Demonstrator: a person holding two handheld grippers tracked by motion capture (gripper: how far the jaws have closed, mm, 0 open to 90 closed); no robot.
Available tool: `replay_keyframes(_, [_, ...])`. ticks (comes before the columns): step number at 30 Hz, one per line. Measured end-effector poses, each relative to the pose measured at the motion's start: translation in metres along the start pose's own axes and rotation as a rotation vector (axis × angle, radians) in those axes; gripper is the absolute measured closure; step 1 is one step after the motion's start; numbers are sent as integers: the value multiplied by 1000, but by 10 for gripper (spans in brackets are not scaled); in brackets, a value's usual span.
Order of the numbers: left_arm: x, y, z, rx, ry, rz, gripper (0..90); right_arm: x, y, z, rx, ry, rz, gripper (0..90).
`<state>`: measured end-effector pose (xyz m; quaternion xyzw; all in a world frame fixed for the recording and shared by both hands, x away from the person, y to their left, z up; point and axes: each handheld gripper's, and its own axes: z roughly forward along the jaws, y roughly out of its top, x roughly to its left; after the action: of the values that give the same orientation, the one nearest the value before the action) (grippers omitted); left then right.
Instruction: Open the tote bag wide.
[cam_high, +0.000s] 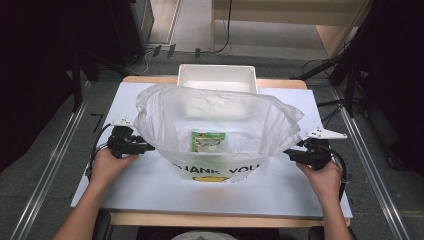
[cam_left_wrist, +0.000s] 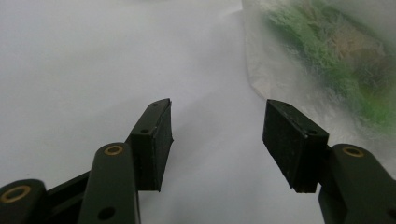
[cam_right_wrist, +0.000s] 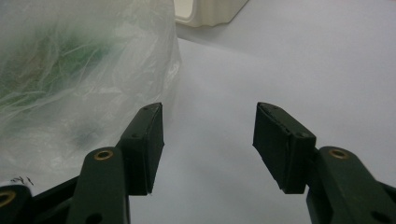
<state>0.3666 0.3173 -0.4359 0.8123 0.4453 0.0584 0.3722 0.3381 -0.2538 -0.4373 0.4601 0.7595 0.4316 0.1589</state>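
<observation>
Translucent white plastic bag (cam_high: 220, 120) printed "THANK YOU" stood open mid-table, green snack packet (cam_high: 208, 141) laid inside it, white rectangular bin (cam_high: 217, 77) behind the bag, left gripper (cam_high: 141, 147) and right gripper (cam_high: 292, 154) flanking the bag, both held wide open, nothing gripped.

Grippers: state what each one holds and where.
Nothing. Left gripper and right gripper both stand open over the table, beside the plastic bag.

The bag (cam_high: 220, 130) stands on the table (cam_high: 150, 185) between the left gripper (cam_high: 145, 147) and right gripper (cam_high: 290, 154), a packet (cam_high: 208, 141) inside it (lying flat). The bin (cam_high: 217, 78) sits behind the bag, beyond both grippers.
</observation>
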Motion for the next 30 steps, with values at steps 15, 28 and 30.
replay_keyframes(15, [-2, 1, 2, 8, -13, 0, 387, 3, 1, 3, 20, 5, -10, 444])
replay_keyframes(28, [-1, 3, 4, 11, -26, 7, 380, 2, -2, 1, 34, -1, -6, 443])
replay_keyframes(30, [-1, 3, 4, 13, -24, 9, 380, 2, -2, 0, 32, 0, -2, 443])
